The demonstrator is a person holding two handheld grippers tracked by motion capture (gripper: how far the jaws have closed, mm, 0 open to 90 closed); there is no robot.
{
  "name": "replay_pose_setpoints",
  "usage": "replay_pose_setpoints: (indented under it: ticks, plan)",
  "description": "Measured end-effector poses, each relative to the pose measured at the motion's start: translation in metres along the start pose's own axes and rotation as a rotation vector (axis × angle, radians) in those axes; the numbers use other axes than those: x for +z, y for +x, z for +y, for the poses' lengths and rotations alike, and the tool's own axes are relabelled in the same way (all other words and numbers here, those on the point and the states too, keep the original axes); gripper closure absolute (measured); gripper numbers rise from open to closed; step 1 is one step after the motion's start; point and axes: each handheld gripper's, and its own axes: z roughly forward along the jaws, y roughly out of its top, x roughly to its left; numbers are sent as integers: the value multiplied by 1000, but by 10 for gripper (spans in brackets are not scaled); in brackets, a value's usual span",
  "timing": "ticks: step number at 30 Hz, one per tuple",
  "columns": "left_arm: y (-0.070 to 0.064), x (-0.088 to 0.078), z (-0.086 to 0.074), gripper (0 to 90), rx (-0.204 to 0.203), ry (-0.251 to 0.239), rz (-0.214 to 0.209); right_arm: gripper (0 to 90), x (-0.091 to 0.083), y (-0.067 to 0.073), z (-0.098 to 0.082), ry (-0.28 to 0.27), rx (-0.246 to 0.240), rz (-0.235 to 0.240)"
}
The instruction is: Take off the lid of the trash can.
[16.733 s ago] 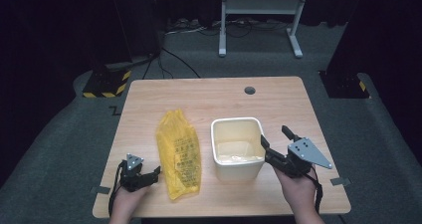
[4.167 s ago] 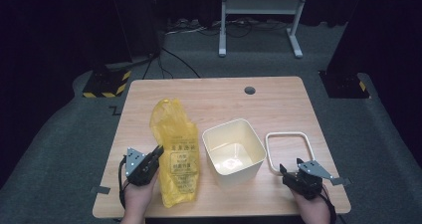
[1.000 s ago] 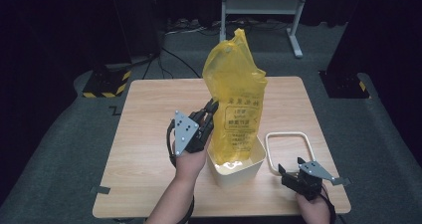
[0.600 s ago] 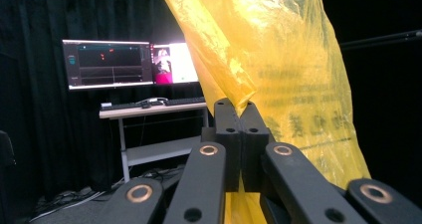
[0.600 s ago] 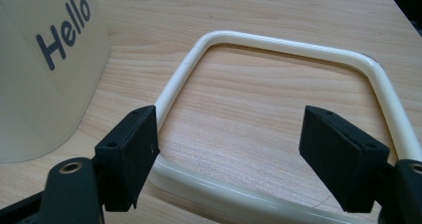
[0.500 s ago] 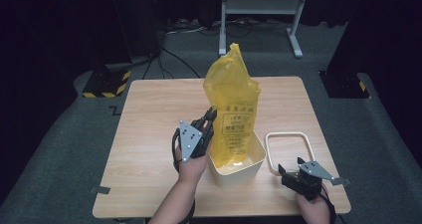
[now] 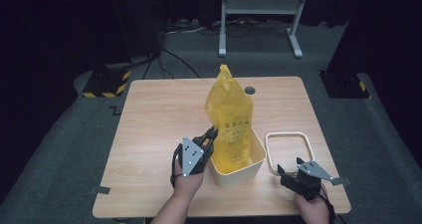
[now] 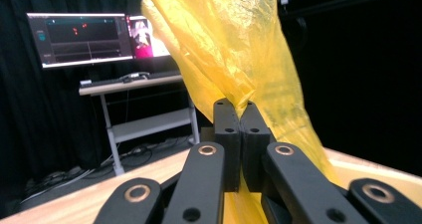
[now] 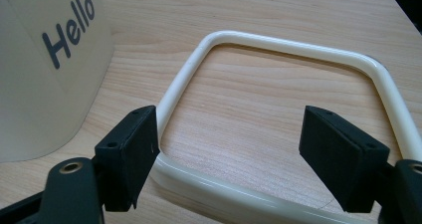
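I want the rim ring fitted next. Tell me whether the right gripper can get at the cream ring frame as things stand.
Probably yes. The right gripper stands open directly over the near bar of the cream ring frame, which lies flat on bare table with nothing between.

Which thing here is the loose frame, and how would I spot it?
Start at the wooden table and find the cream bin holding the yellow bag. Right of the bin lies the frame: a flat, open, rounded cream loop showing bare wood inside.
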Motion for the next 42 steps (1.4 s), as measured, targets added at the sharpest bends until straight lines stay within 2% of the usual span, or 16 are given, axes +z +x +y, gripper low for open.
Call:
replay_pose_setpoints:
  ticks: [5, 8, 9, 12, 15, 21, 25, 29, 32, 34, 35, 36, 37, 38, 39, 42]
  plan:
    - [-1, -9, -15, 803, -2, 77, -14, 233, 0, 1, 0, -2, -7, 1]
    - [2, -12, -18, 694, -20, 88, -10, 233, 0, 1, 1, -3, -10, 2]
    - [3, -13, -19, 694, -27, 91, -10, 233, 0, 1, 1, -3, -10, 2]
    - [9, -18, -19, 541, -32, 95, 8, 233, 0, 1, 1, -4, -3, 2]
    - [13, -20, -19, 457, -45, 98, 20, 233, 0, 1, 1, -4, -2, 2]
    - [27, -19, -17, 384, -68, 89, 66, 232, -1, 0, 1, -3, 1, 2]
    - [39, -4, -12, 365, -100, 94, 91, 233, -1, -1, 1, -5, 0, 1]
    - [45, 6, -11, 360, -107, 101, 107, 233, 0, -1, 1, -4, 0, 2]
    - [52, 14, -10, 377, -144, 107, 114, 233, 0, -1, 0, -1, -2, 2]
    - [54, 17, -9, 481, -166, 102, 104, 233, 0, -1, 0, -1, -2, 1]
    - [54, 18, -9, 481, -171, 100, 101, 233, 0, -1, 0, -1, -2, 1]
    - [53, 17, -8, 685, -168, 95, 89, 233, 0, 0, 0, -1, -4, -1]
    - [49, 15, -5, 747, -148, 78, 68, 233, 0, 0, 0, -2, -6, -3]
    - [49, 15, -5, 822, -148, 78, 68, 233, 0, 0, 1, -4, -8, -4]
    - [46, 13, -3, 878, -131, 70, 61, 232, 0, 0, 1, -8, -8, -4]
    - [37, 4, 4, 898, -100, 26, 32, 233, -2, 0, 2, -23, -2, -3]
